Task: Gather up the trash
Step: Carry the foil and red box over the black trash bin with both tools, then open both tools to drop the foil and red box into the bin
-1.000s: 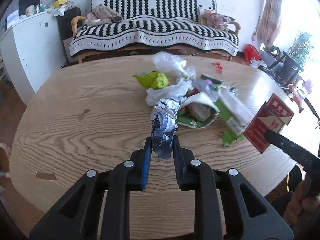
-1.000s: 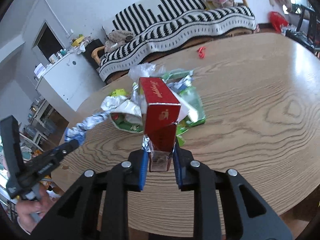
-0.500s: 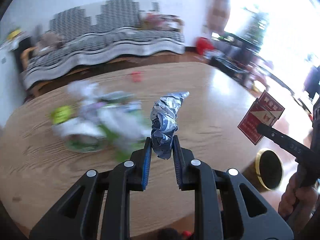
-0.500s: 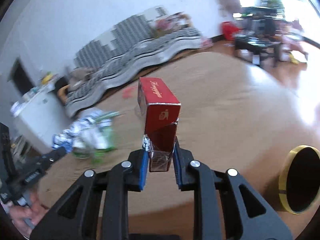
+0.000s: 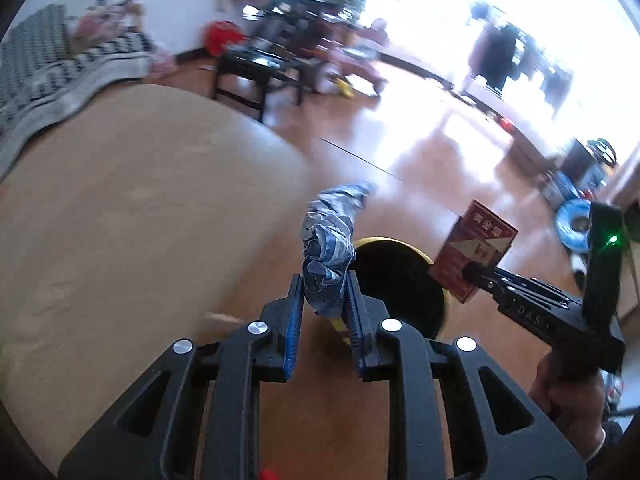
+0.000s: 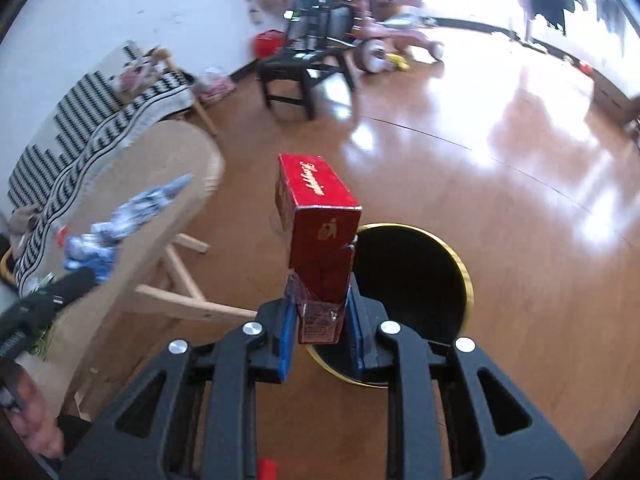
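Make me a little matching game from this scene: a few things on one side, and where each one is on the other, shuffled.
Things:
1. crumpled silver foil wrapper
2. red cardboard box
3. round black bin with a gold rim
4. black chair

Places:
A. on the wooden floor, below both grippers
B. in the right gripper
C. far off, near the wall
D. in the left gripper

Pairs: 1-D, 2-B, 3-A, 4-C

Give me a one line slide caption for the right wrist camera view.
Right gripper, jaws shut on a red carton, poised over the gold-rimmed black bin on the wooden floor.
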`<action>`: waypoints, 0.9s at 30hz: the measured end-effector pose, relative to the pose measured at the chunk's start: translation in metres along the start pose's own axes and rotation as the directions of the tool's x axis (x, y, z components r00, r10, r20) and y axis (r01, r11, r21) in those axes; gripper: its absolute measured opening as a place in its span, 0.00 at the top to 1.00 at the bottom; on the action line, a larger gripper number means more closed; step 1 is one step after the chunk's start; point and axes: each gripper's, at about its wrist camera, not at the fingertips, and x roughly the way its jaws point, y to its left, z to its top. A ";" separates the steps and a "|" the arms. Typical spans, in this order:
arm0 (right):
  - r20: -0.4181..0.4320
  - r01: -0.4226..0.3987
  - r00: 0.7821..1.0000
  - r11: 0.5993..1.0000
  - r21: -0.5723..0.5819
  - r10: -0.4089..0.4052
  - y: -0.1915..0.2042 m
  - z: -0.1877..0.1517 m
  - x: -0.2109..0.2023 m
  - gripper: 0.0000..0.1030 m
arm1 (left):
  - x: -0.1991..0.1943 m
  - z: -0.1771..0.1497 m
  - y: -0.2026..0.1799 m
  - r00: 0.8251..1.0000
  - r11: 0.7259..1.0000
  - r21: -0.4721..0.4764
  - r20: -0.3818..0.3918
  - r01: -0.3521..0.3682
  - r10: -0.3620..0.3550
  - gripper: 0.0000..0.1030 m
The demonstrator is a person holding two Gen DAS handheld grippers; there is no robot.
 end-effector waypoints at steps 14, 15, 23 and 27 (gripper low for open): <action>-0.096 0.065 0.994 0.992 0.109 -0.054 -0.063 -0.005 0.035 0.78 | 0.143 -0.026 -0.057 0.981 0.991 0.115 -0.188 0.064 -0.041 0.80; -0.101 0.066 0.993 0.992 0.112 -0.055 -0.065 -0.006 0.037 0.78 | 0.143 -0.025 -0.058 0.981 0.990 0.121 -0.187 0.065 -0.042 0.80; -0.115 0.071 0.992 0.991 0.118 -0.057 -0.060 -0.003 0.050 0.78 | 0.138 -0.029 -0.064 0.978 0.990 0.109 -0.200 0.085 -0.062 0.80; -0.116 0.047 0.993 0.991 0.125 -0.032 -0.060 0.000 0.053 0.63 | 0.142 -0.029 -0.063 0.969 0.990 0.089 -0.231 0.107 -0.084 0.32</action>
